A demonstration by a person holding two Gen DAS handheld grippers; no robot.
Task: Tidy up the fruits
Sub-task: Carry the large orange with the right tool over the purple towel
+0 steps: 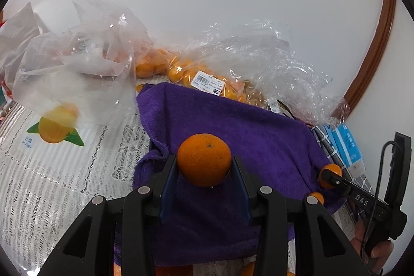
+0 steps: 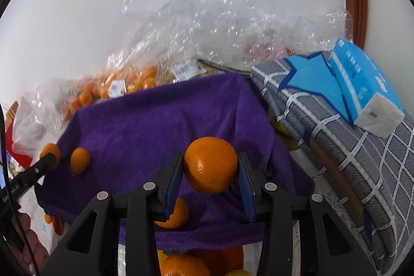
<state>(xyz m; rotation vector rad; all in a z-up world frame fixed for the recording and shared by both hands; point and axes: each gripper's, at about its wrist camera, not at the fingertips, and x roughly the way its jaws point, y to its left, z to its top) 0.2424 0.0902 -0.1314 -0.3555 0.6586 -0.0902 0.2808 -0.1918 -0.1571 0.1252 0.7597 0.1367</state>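
Observation:
My left gripper [image 1: 204, 167] is shut on an orange [image 1: 204, 159] and holds it above a purple towel [image 1: 233, 126]. My right gripper [image 2: 210, 170] is shut on another orange [image 2: 211, 164] above the same purple towel [image 2: 160, 115]. The right gripper also shows at the right of the left wrist view [image 1: 330, 176], with its orange [image 1: 333, 168]. The left gripper shows at the left of the right wrist view [image 2: 46, 159], with its orange [image 2: 50, 149]. Two small oranges lie on the towel, one at the left [image 2: 80, 160] and one below my jaws [image 2: 174, 215].
Clear plastic bags of small oranges [image 1: 186, 71] lie behind the towel against the wall. A crumpled empty bag [image 1: 77, 56] sits left on a lace tablecloth [image 1: 51, 185]. A blue tissue pack [image 2: 362, 84] rests on a grey checked cushion [image 2: 349, 146]. More oranges [image 2: 186, 264] lie below the towel's front edge.

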